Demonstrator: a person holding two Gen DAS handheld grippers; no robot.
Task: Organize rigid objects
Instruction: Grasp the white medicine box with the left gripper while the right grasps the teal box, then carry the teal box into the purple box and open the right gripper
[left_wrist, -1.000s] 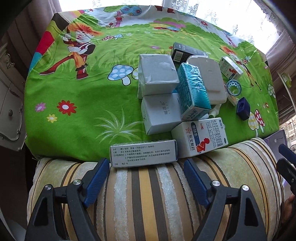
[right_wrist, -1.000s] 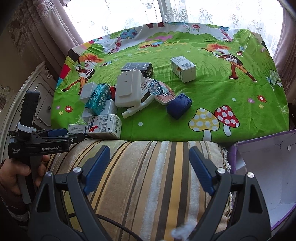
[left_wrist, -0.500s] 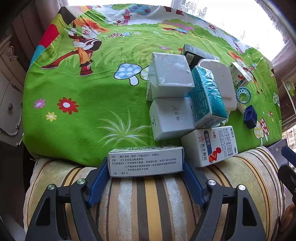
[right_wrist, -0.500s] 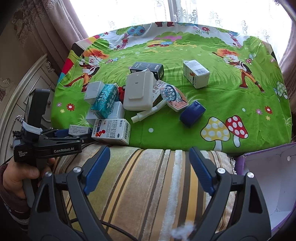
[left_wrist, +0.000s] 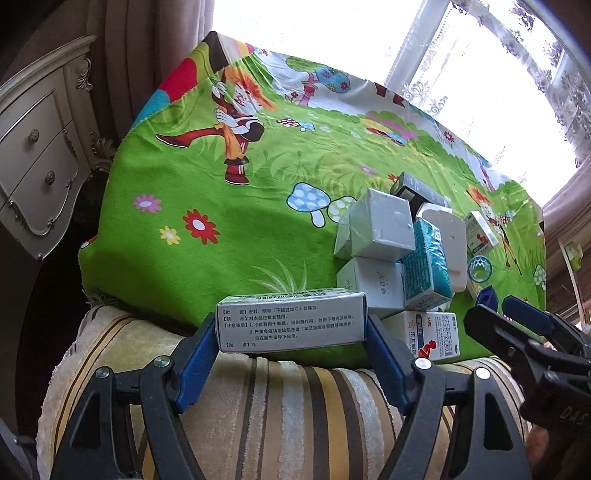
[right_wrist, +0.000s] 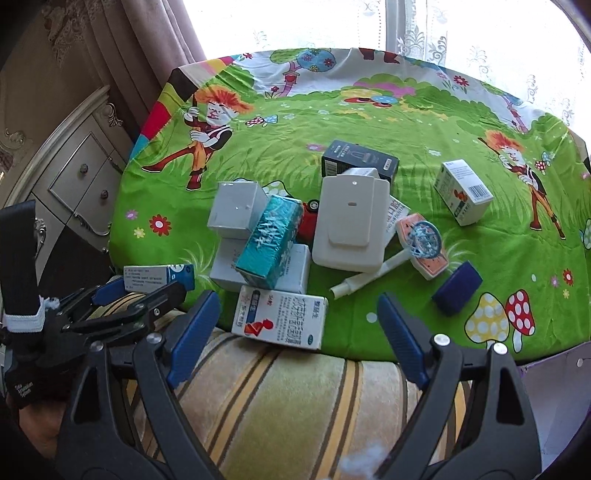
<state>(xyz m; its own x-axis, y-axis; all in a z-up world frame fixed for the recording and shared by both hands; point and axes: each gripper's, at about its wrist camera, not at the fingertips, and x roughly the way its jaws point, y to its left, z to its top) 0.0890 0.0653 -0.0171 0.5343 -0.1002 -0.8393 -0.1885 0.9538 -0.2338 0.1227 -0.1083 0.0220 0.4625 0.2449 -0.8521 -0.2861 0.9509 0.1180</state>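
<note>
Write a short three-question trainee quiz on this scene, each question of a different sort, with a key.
1. True or false: the left tongs are clamped on the long white box with printed text.
2. What lies directly against the teal box? A) the navy block B) white cartons C) the purple bin
3. Fill in: the right tongs are ____ and hold nothing.

Key:
1. True; both blue pads press the box's ends.
2. B; the teal box leans across the white cartons, and the navy block sits apart on the green cloth.
3. open; they hover by the red-and-white medicine box.
</note>
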